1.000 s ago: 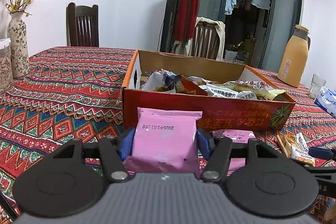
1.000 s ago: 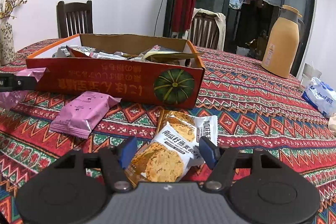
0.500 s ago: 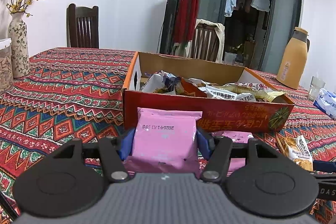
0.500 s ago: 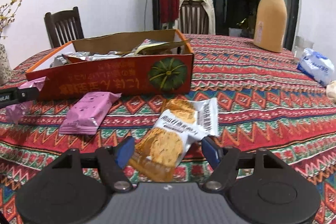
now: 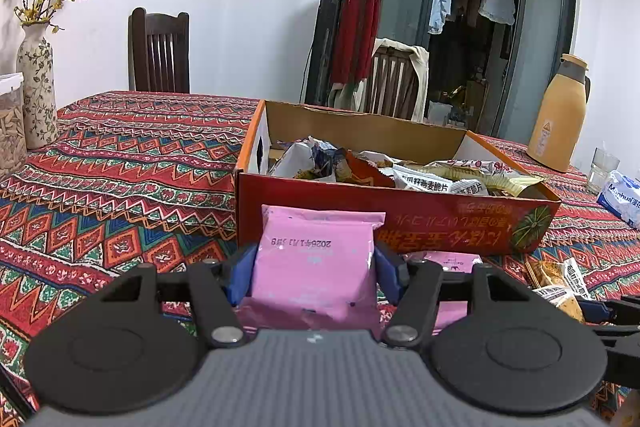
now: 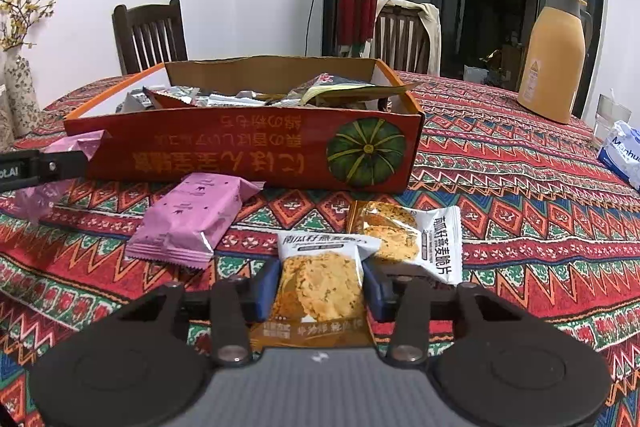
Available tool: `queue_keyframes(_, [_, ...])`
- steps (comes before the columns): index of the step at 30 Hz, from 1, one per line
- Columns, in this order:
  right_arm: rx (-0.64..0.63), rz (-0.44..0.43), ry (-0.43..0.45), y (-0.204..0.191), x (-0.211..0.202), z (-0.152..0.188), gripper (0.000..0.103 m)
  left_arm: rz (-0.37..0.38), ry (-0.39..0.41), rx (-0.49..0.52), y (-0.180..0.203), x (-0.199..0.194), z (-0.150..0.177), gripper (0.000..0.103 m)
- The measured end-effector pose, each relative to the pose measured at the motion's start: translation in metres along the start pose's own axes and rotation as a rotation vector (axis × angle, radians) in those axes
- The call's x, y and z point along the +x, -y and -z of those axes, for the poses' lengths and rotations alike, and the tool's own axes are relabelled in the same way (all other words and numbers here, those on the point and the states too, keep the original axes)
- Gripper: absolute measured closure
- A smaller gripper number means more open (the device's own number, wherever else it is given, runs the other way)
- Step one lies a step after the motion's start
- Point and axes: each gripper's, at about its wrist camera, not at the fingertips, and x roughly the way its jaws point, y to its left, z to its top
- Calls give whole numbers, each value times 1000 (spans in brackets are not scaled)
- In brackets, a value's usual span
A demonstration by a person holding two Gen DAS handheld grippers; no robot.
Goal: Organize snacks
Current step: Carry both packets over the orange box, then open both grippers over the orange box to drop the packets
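Note:
A red cardboard box [image 5: 400, 211] full of snack packets stands on the patterned tablecloth. My left gripper [image 5: 316, 267] is shut on a pink packet [image 5: 316, 243], held just in front of the box's near wall. In the right wrist view, my right gripper [image 6: 321, 281] has its jaws closing on a pumpkin-seed cracker packet [image 6: 316, 263], with both blue pads against the packet's sides. A second cracker packet [image 6: 412, 239] lies just beyond it. Another pink packet [image 6: 192, 223] rests on the cloth before the box [image 6: 240, 151].
An orange thermos [image 5: 556, 123], a glass [image 5: 604, 167] and a blue-white tissue pack [image 5: 620, 195] sit at the right of the table. A flowered vase [image 5: 36, 95] and a clear jar [image 5: 10, 123] stand at the left. Wooden chairs line the far side.
The right gripper's jaws have narrowed onto the cracker packet, which now sits straight between the pads. The left gripper and its pink packet have not moved.

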Motion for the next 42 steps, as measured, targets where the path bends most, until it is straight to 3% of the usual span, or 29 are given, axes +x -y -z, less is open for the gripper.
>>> queue_keyframes(17, [30, -37, 126, 5, -26, -15, 62, 20, 74, 7, 5, -24, -7, 40])
queue_keyframes(29, [12, -94, 235, -3, -35, -49, 62, 14, 156, 25, 24, -38, -50, 40])
queue_keyframes(34, [3, -110, 299, -5, -32, -79, 62, -5, 176, 15, 28, -22, -80, 40])
queue_keyframes(42, [-1, -85, 352, -4, 11, -126, 62, -85, 133, -25, 33, 44, -117, 40])
